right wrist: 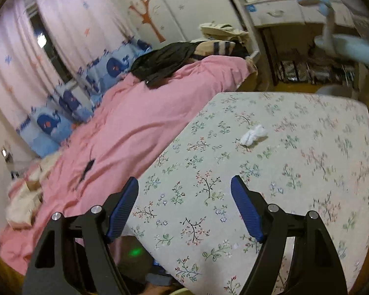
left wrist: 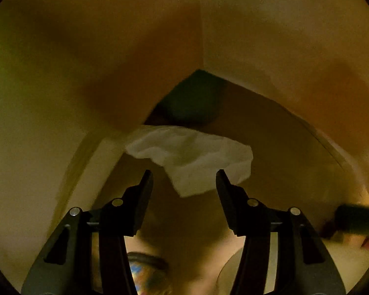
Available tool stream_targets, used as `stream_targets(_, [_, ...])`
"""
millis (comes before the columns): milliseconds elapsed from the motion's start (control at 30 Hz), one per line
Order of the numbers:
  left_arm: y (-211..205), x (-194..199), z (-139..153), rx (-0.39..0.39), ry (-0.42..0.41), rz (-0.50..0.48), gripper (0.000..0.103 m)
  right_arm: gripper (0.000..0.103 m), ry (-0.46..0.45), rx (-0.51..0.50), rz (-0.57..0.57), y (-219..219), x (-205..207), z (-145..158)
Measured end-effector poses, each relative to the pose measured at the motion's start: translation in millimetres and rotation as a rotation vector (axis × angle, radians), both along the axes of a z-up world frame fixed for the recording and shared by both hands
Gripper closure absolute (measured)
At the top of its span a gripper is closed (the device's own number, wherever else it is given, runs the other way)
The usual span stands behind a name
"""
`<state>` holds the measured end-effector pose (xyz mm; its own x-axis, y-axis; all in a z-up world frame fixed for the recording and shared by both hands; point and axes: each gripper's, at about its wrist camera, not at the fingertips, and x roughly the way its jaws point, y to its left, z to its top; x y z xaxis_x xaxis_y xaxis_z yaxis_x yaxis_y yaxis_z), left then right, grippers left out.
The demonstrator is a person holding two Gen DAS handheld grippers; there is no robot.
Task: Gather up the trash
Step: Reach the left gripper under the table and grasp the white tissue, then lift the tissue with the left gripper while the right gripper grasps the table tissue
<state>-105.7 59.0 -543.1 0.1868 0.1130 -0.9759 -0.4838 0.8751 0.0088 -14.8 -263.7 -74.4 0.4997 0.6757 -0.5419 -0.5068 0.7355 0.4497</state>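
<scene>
While the left tool (left wrist: 184, 174) gapes over a white tissue (left wrist: 192, 157), the wide right tool (right wrist: 184, 184) faces a crumpled wad (right wrist: 254, 134).

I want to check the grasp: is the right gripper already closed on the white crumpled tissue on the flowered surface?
No, the right gripper is open and empty, and the crumpled tissue lies well ahead of it on the flowered surface.

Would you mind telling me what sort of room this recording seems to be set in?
Most likely a child's bedroom: a bed with a pink duvet, whale-print cushions along the curtained window, and a tree decal on the wall.
</scene>
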Motion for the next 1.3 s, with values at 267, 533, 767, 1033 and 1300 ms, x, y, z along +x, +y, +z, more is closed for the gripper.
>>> stream_targets(267, [2.1, 28.3, -43.9, 0.011, 0.002, 0.022, 0.052, 0.028, 0.092, 0.068, -0.069, -23.5, 11.1, -11.8])
stream_targets(533, [4.4, 30.5, -62.0, 0.031, -0.023, 0.037, 0.047, 0.028, 0.065, 0.073, -0.045, -18.1, 11.8, -2.1])
stream_targets(767, [1.3, 22.4, -55.3, -0.068, -0.014, 0.06, 0.101, 0.028, 0.056, 0.069, -0.041, -15.9, 15.2, -1.9])
stream_targets(1033, [-18.9, -3.1, 2.7, -0.082, 0.03, 0.015, 0.101, 0.028, -0.065, 0.02, -0.051, -8.6, -0.1, 19.3])
stream_targets(1300, [-38.8, -60.9, 119.3, 0.076, -0.034, -0.068, 0.101, 0.028, -0.11, -0.106, -0.152, -13.2, -9.1, 11.8])
